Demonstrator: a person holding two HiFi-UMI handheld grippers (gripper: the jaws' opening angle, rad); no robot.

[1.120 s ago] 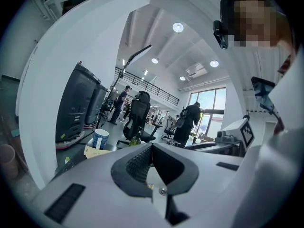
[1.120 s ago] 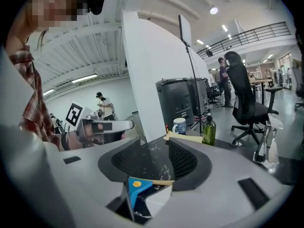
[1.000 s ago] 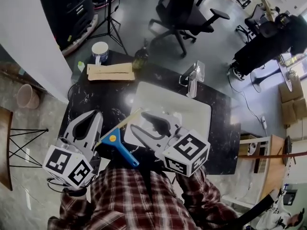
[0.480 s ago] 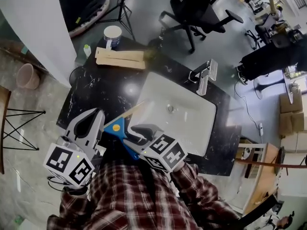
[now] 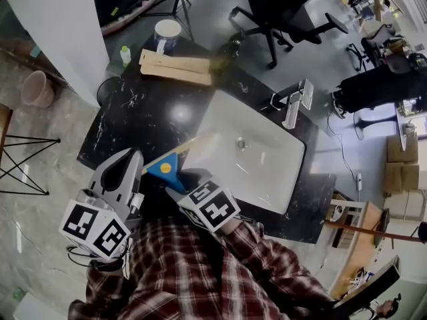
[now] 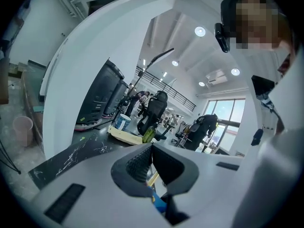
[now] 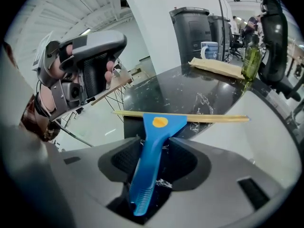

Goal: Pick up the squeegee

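The squeegee (image 5: 165, 166) has a blue handle and a thin yellow blade, and sits over the front edge of the black counter, beside the sink. My right gripper (image 5: 180, 177) is shut on its handle. In the right gripper view the handle (image 7: 148, 160) runs between the jaws and the blade (image 7: 183, 118) lies crosswise just beyond them. My left gripper (image 5: 124, 170) is just left of the squeegee, shut and holding nothing. In the left gripper view my left gripper (image 6: 151, 152) has its pads together, and a bit of the blue handle (image 6: 159, 204) shows below them.
A white sink basin (image 5: 267, 169) with a faucet (image 5: 294, 103) is set in the black marble counter (image 5: 133, 112). At the counter's far end lie flat cardboard pieces (image 5: 175, 67), a cup (image 5: 167, 31) and a green bottle (image 7: 251, 56). Office chairs (image 5: 287, 12) stand beyond.
My right gripper moved left from beside the squeegee onto its handle and shut on it. The left gripper stayed about where it was.
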